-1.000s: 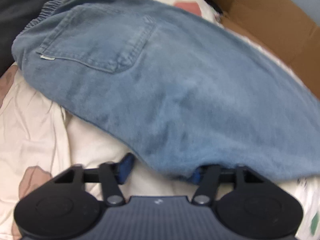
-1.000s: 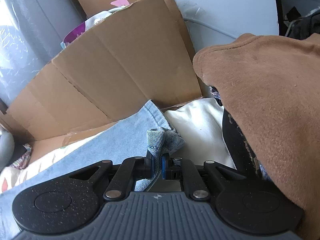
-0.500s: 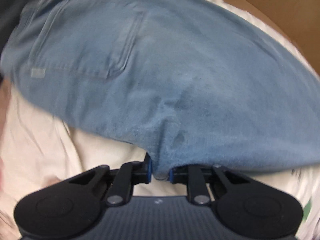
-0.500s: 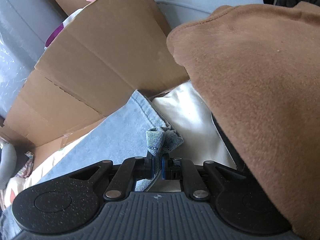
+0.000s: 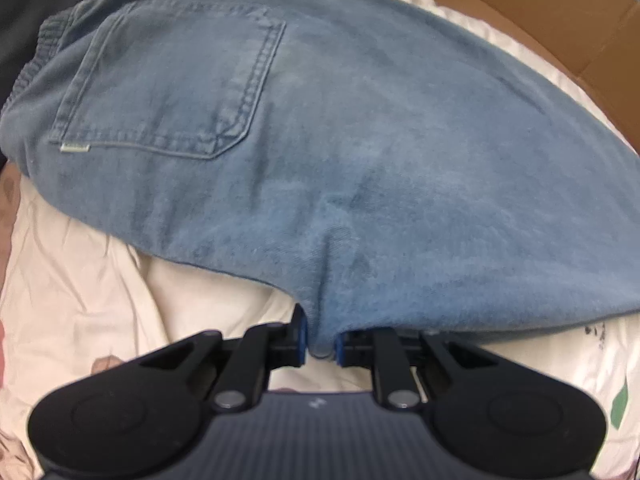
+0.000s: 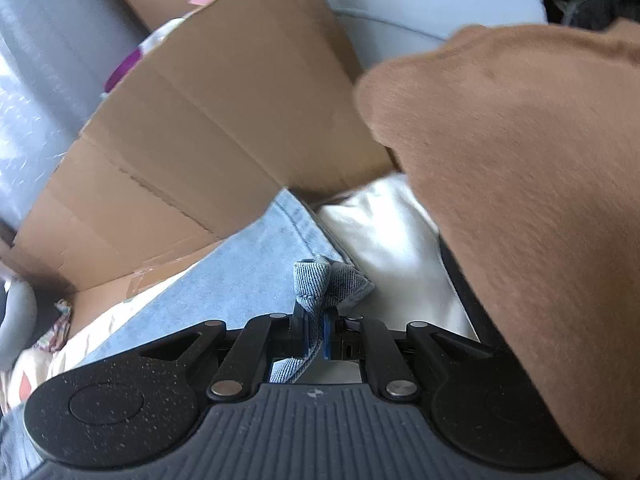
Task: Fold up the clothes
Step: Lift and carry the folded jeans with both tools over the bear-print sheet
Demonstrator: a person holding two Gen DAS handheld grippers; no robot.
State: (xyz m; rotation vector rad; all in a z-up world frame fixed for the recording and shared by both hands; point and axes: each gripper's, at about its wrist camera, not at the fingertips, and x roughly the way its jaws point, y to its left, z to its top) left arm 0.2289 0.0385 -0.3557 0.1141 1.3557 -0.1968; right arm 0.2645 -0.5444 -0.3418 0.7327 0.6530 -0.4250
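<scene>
Closed in over the last second: left gripper (image 5: 320, 344), wide apart a moment ago, now pinched on the near edge of the blue jeans (image 5: 340, 152), jaws closing the last bit with a tuck of denim pulled up between the pads. Lifted slightly too, judging by the small ridge of cloth rising from the pinch. Right gripper (image 6: 315, 334) unchanged, clamped tight on a bunched corner of the same jeans near the hem, a fold of denim sticking up above the fingers.

Just beyond the left gripper, jeans spread flat across a cream bedsheet (image 5: 80, 288) with pink and green prints, back pocket (image 5: 168, 88) facing up, elastic waistband at the far left. Further off, a cardboard box (image 5: 560, 12) along the far right edge.

In the right wrist view, past the pinched corner, pale denim running toward the cardboard flaps, a cream cloth (image 6: 384, 236) just beside it, and a brown fleece garment (image 6: 520, 184) looming at the right.

Likely meaning: both ends now secured, so ready to lift and bring one half over the other. Fold itself not yet made.
</scene>
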